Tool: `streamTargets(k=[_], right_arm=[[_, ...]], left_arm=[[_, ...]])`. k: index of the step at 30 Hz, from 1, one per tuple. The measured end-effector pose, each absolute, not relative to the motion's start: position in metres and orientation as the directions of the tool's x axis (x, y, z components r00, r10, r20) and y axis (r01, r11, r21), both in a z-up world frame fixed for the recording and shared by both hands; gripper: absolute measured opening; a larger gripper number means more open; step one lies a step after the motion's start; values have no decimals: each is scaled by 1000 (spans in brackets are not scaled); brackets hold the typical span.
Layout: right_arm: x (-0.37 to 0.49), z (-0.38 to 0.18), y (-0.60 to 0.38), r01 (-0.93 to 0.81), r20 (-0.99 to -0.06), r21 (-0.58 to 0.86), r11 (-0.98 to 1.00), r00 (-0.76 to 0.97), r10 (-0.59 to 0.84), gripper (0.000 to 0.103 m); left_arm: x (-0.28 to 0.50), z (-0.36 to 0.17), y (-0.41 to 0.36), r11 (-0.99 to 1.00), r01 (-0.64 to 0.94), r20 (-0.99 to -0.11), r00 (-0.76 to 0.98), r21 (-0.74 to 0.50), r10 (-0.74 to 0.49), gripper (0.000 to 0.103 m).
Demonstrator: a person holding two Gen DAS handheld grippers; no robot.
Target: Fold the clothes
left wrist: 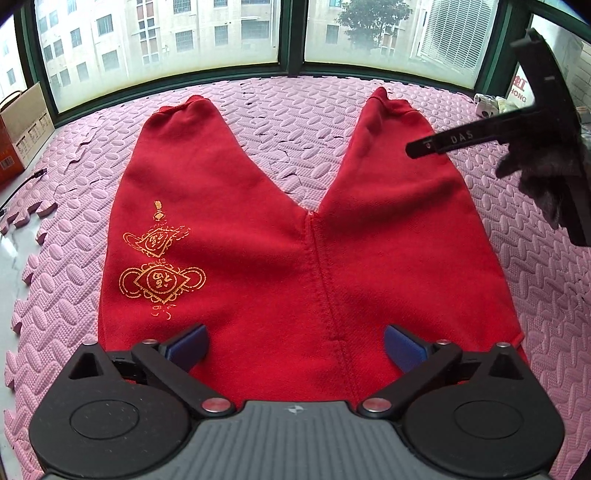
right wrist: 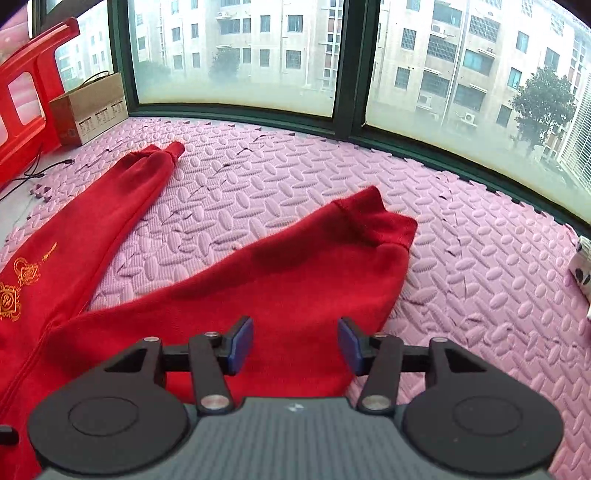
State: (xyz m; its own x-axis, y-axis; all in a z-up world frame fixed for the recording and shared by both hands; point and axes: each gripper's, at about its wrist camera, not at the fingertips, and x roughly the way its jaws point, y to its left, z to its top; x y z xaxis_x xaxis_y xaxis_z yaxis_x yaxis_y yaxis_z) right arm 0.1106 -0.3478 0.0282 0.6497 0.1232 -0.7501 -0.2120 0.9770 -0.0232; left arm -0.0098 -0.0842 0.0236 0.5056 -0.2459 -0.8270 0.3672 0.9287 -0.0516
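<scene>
In the left wrist view, one pair of red trousers [left wrist: 295, 240] lay flat on the pink foam mat [left wrist: 535, 295], its two legs spread in a V toward the window [left wrist: 166, 33] at the mat's far edge. One gold emblem print [left wrist: 160, 264] marked the leg nearer the mat's left edge. The left gripper [left wrist: 295, 341] stood with its jaws wide apart above the waist part of the trousers, nothing between the two blue pads [left wrist: 188, 343]. The right gripper's black body [left wrist: 535, 122] showed near the mat's right edge, over the other leg. One cardboard box [left wrist: 18, 136] sat at the far left corner, beside a cable [left wrist: 26, 182] on the bare pale floor.

In the right wrist view, the same trousers [right wrist: 280, 288] lay across the mat [right wrist: 461, 258], both cuffs pointing to the far edge. The right gripper [right wrist: 295, 343] hung over the nearer leg with its jaws partly apart and no cloth caught between its pads [right wrist: 242, 341]. One box [right wrist: 90, 107] and one red plastic frame [right wrist: 26, 92] stood at the far left corner. Two window panes [right wrist: 236, 51] ran along the far edge, with apartment blocks and trees outside. A white spotted item [right wrist: 583, 269] lay at the mat's right edge.
</scene>
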Motion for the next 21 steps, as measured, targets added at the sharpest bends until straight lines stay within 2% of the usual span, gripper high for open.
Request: streamTargets(k=[3,8,12,19,21], right_arm=[[137,29,-344,-206,-734,-18,978,668,127,50],[183,15,-348,-167,-734,-45,985,674,81,39],[194,6,-364,-132,-734,7,991,673,94,37],[198,10,-363,-135,-730,-13,991,679,83,38],[203,4,-360,-142,-733,-45,989,677,64,42]], left_arm=[[-8,23,-85,931,362,-828,504,-54,-244,103],[-8,23,-86,932,359,-830,505,-49,-238,103],[-7,23,-86,932,359,-829,506,-48,-238,103],[-7,21,-87,932,360,-831,506,-40,-231,103],[-7,21,-87,932,360,-832,506,-38,-229,103]])
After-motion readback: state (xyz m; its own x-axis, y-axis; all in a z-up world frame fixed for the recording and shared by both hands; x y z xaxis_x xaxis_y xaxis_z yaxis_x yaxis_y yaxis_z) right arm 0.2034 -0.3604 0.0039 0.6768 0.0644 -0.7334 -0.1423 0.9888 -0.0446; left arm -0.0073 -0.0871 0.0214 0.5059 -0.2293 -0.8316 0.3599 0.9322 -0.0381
